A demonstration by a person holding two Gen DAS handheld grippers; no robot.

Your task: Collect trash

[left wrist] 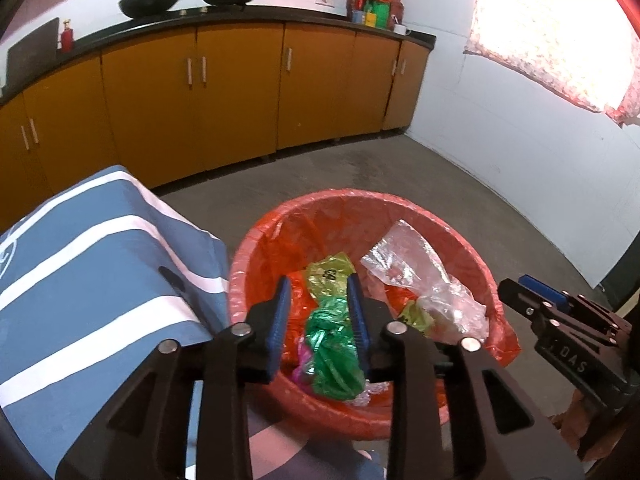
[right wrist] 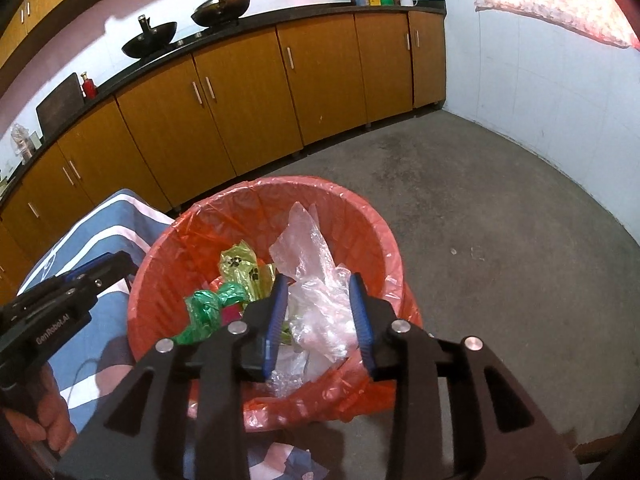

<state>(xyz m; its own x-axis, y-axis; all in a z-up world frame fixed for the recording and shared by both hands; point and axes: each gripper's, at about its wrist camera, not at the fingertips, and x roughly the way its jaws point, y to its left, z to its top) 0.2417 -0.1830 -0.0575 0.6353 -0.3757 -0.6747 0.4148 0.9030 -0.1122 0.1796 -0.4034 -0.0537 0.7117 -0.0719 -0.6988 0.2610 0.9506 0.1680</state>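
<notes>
Trash sits in a round red bin (left wrist: 256,264) lined with a thin red plastic bag.

A crumpled green plastic bag (left wrist: 332,352), a yellow-green wrapper (right wrist: 240,264) and a clear plastic bag (right wrist: 316,292) lie inside. The left gripper (left wrist: 320,320) and right gripper (right wrist: 320,312) hang over it, jaws apart, holding nothing. A blue striped cloth (left wrist: 92,264) lies beside it.

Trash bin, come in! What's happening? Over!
Both grippers, left and right, open above the bin, nothing held. Green bag and clear plastic inside. Nothing blocking.
</notes>
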